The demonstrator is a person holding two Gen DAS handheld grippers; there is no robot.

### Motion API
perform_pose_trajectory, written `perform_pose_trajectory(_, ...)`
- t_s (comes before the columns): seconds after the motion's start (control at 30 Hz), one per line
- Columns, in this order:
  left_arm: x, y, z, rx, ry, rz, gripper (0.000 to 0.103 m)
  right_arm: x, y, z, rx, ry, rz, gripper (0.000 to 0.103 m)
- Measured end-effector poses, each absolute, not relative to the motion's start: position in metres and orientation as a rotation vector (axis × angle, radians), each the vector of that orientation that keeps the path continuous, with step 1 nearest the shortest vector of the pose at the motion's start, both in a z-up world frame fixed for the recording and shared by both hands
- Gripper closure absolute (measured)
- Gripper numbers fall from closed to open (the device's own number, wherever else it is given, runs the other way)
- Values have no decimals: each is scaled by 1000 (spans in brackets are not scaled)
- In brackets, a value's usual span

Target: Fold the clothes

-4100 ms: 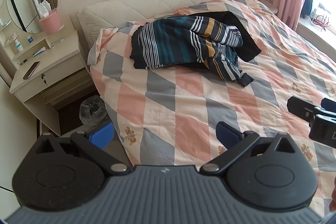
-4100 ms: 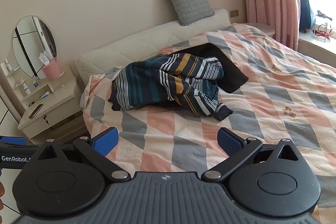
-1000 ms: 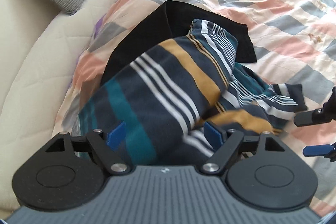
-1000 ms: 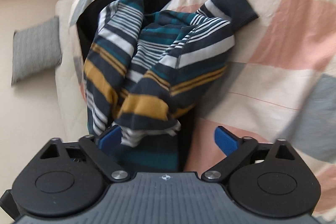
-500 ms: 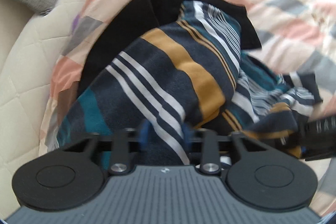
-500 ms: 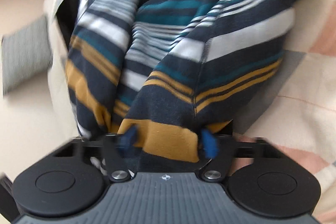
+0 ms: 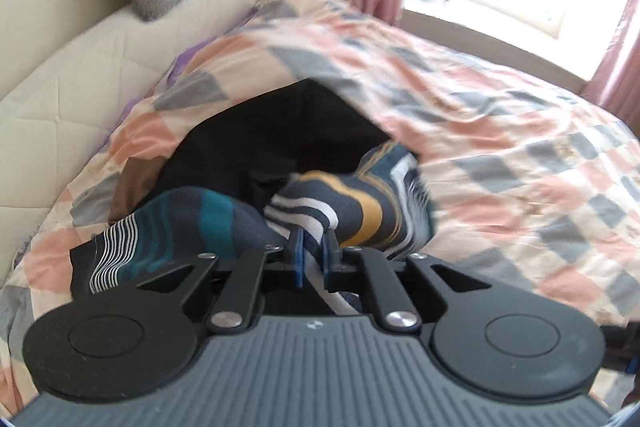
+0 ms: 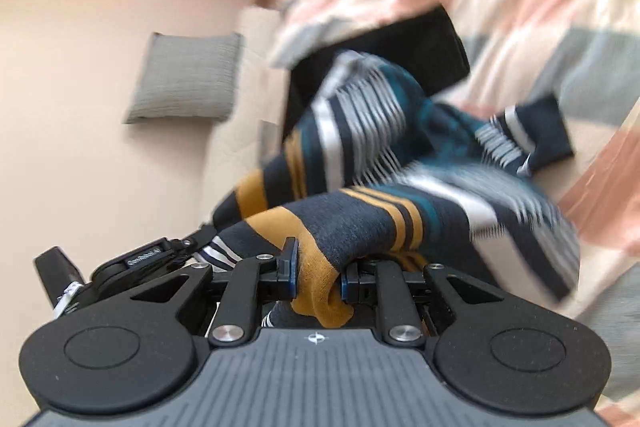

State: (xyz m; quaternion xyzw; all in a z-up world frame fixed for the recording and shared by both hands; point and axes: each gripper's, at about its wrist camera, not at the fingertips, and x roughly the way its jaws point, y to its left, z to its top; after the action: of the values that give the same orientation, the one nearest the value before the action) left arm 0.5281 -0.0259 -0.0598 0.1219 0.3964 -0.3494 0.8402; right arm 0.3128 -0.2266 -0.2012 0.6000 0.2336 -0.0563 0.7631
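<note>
My left gripper (image 7: 313, 254) is pinching a fold of the striped shirt (image 7: 360, 203), and my right gripper (image 8: 316, 273) is clamping its mustard band. The shirt is bunching over a black garment (image 7: 288, 131) on the checked quilt (image 7: 500, 147); its far end is blurring, probably lifted.
</note>
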Motion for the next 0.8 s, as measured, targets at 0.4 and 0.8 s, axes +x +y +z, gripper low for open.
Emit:
perform_pose_trajectory(0.4,265,-11,-62,65,1066,-997,103,86,-279,-119,1114,480,-253,84)
perform_pose_trajectory(0.8,185,-15,-148,107,1239,-711,65,-106,-316,-225,1280,932,-656,58)
